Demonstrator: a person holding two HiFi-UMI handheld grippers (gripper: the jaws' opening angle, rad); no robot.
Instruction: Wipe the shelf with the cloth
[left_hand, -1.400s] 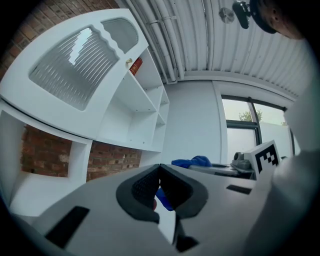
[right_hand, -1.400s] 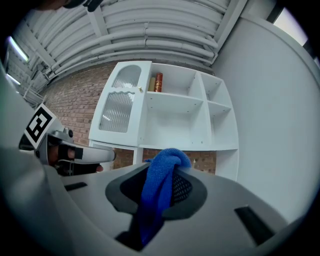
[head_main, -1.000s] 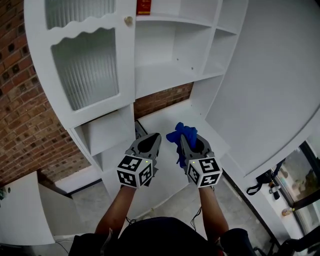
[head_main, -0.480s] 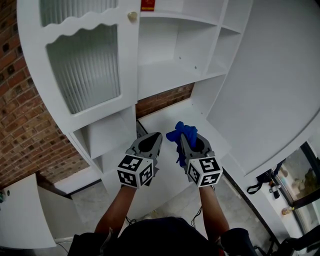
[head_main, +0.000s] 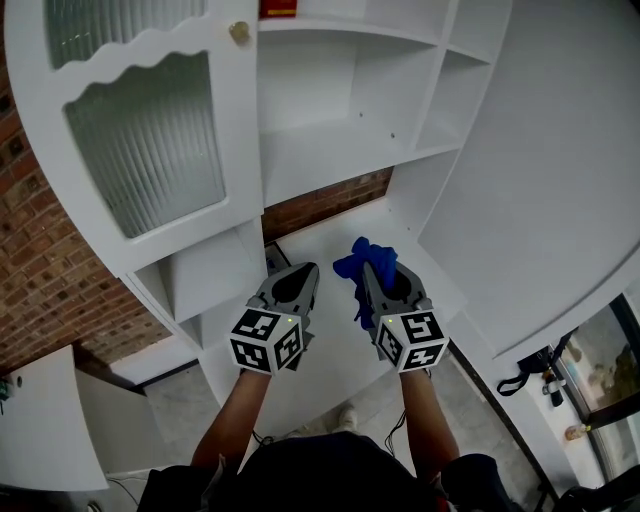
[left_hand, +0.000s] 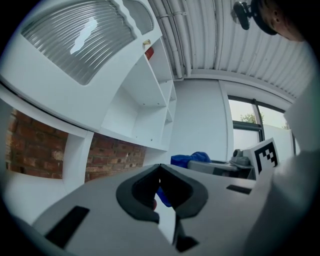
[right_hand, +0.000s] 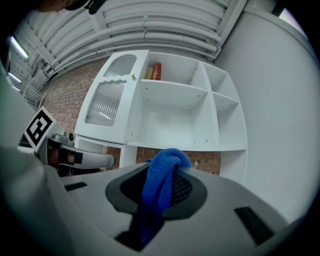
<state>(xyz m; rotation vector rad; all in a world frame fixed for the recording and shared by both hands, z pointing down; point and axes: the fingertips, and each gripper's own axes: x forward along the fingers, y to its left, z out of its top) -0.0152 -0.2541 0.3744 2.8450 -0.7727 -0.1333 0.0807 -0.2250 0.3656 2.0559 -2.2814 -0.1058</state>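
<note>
Head view: R gripper (head_main: 372, 272) is clamped on a blue cloth (head_main: 360, 258), which bunches above its jaws. L gripper (head_main: 308, 272) is closed w/ nothing in it. Vs 1 s ago both have barely moved; the white shelf unit (head_main: 330, 150) looms slightly nearer. Wiping hasn't begun, and the cloth looks clear of every shelf.

The lower shelf (head_main: 330, 235) lies bare, open from above and from the near side. A brick wall (head_main: 325, 200) closes its far end, a white upright (head_main: 410, 185) its right. The left tool (head_main: 310, 270) and the right tool (head_main: 366, 274), with its cloth (head_main: 362, 258), hang close together at its near side. Higher, the wide compartment (head_main: 330, 110) is open-fronted, a ribbed-glass door (head_main: 150, 150) at its left.
</note>
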